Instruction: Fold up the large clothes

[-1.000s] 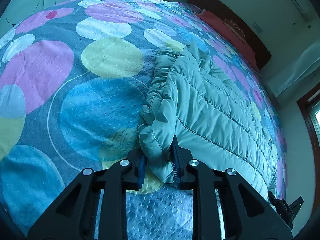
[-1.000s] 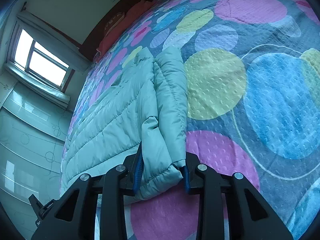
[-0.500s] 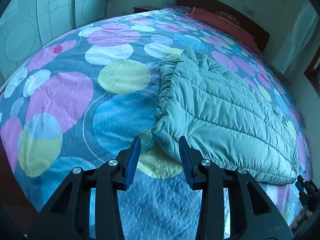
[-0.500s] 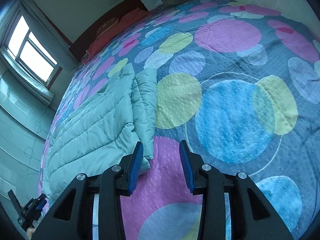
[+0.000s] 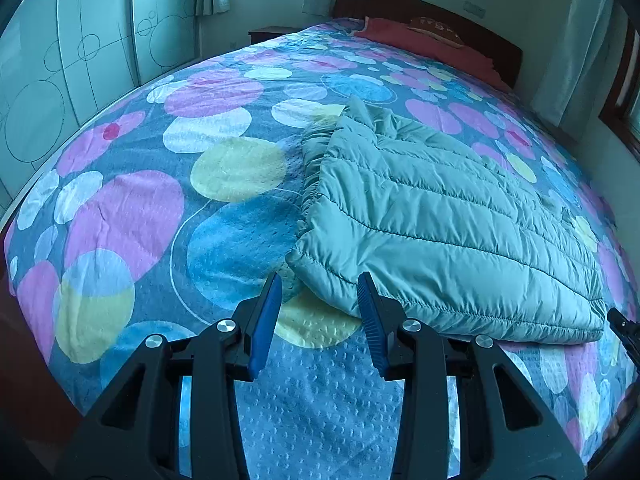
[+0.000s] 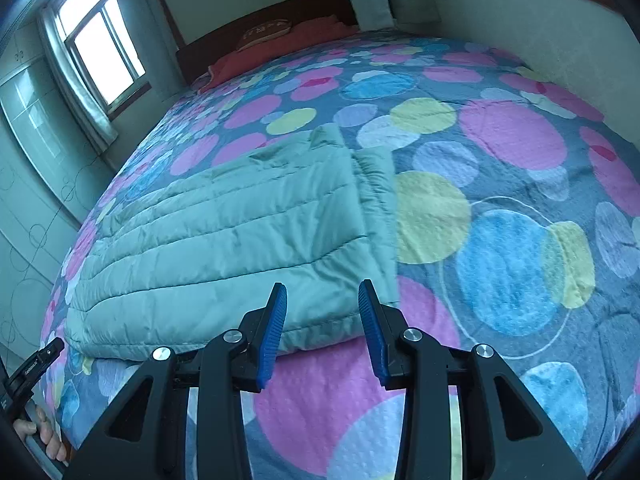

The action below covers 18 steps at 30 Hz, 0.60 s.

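Jacket (image 5: pixel 440 224), quilted, teal, padded; lies folded flat on bed (image 5: pixel 132 216) w/ circle-print cover.

Left wrist view: left tongs (image 5: pixel 319 304) part open, nothing gripped; near corner of jacket sits just beyond tips, not touched. Gathered sleeve edge shows along jacket's left side. Wardrobe doors w/ circle outlines at left, red pillow (image 5: pixel 424 40) at headboard. Tip of right tongs at far right edge.

Right wrist view: right tongs (image 6: pixel 323 312) part open, empty; jacket (image 6: pixel 224 240) hem just past tips, no contact. Sleeve folded along jacket's right side. Shows bright window (image 6: pixel 102 54); also hand (image 6: pixel 48 436) on other tool, bottom left corner.
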Each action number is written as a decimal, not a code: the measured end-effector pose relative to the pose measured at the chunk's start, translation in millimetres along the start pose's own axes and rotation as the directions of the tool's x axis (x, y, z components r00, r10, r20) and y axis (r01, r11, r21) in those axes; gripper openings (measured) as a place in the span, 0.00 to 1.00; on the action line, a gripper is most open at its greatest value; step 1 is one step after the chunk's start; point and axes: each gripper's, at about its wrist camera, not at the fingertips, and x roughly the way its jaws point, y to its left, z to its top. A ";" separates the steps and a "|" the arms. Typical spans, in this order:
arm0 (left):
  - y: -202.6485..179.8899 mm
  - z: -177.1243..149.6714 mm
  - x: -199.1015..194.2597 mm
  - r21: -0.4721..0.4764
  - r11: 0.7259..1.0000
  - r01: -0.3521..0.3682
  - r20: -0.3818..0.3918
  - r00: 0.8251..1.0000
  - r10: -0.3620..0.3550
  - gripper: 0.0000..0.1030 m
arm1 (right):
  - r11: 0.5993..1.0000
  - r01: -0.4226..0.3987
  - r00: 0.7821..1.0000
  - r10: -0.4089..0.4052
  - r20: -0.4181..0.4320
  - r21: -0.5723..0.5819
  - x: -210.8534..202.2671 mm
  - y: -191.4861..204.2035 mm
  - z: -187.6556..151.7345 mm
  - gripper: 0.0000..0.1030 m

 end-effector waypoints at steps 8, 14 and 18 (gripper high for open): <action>12.3 4.0 11.8 -0.067 0.998 0.005 -0.033 0.999 -0.007 0.38 | 0.988 -0.069 0.997 0.064 -0.043 -0.139 33.1 71.5 11.2 0.37; 14.1 13.2 17.0 -0.060 0.998 -0.008 -0.027 1.000 0.007 0.38 | 0.976 -0.094 0.995 0.085 -0.057 -0.198 52.2 112.3 24.5 0.37; 14.7 20.1 23.9 -0.053 0.998 -0.020 -0.031 0.999 0.018 0.38 | 0.970 -0.090 0.995 0.078 -0.063 -0.224 62.7 130.0 28.8 0.37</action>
